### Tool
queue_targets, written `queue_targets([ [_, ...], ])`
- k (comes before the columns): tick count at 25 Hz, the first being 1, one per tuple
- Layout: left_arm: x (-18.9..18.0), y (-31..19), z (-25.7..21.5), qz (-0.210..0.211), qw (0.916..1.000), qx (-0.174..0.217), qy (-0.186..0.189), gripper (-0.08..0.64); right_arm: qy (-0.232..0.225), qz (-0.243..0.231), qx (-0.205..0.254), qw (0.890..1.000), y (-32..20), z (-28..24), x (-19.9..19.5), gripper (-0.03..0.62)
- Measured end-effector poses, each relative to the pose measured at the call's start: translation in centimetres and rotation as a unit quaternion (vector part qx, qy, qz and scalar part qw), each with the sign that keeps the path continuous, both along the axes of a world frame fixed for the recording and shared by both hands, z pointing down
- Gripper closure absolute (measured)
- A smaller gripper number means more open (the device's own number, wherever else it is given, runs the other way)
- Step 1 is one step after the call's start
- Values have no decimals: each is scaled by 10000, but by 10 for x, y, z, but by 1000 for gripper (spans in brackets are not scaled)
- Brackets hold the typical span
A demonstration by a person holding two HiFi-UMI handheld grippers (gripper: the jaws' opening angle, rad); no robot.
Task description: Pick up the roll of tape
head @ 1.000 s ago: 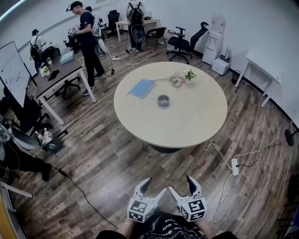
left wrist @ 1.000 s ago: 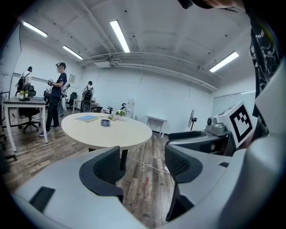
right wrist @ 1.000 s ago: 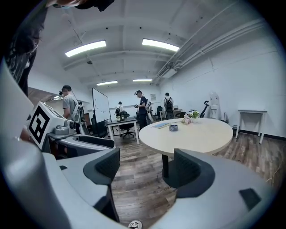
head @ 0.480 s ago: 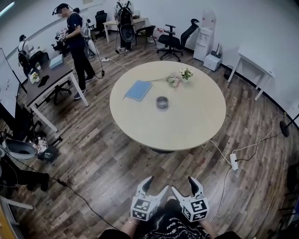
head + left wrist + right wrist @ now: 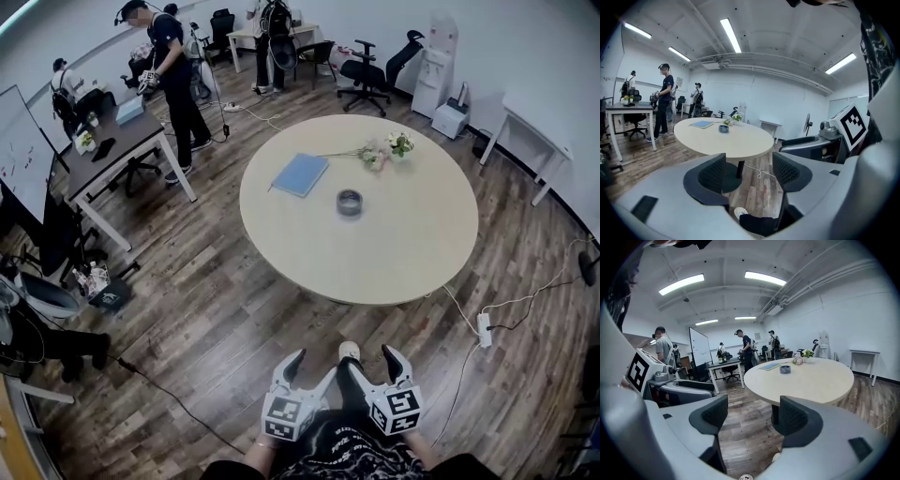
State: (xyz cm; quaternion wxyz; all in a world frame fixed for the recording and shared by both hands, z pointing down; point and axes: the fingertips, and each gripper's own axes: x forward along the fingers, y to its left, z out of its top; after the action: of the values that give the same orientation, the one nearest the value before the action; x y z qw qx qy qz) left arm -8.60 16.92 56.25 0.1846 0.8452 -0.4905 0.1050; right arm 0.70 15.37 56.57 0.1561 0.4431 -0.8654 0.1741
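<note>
Tape roll (image 5: 350,202): lying flat mid-table on the round table (image 5: 403,258), near a blue notebook (image 5: 300,174).
Left gripper (image 5: 314,367): jaws spread, empty.
Right gripper (image 5: 371,366): jaws spread, just narrowed slightly, empty.

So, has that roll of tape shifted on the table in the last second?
No. The roll of tape lies in the same spot on the round table, just right of the blue notebook.

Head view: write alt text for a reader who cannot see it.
Two hand-held tools, left tool and right tool, both open and empty, hang over wood floor short of a round table. The right tool's jaws have just been closing slightly. On the table lie a roll of tape, a blue folder and flowers.
</note>
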Motion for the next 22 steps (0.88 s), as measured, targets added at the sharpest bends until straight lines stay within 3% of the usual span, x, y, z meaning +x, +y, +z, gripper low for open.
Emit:
queue_targets([
  [6,-32,-43,-5,-726,9973,8,55,236,-10,-410,60,9991,-60,-2,-21,255],
  [12,-42,-94,-8,-1180,9930,-68,-34,236,-40,-748,-53,9972,-128,-1,-30,255],
  [22,-12,-206,-11,-1381,9903,37,-166,236,-6,-1049,-45,9945,-253,4,-7,256],
])
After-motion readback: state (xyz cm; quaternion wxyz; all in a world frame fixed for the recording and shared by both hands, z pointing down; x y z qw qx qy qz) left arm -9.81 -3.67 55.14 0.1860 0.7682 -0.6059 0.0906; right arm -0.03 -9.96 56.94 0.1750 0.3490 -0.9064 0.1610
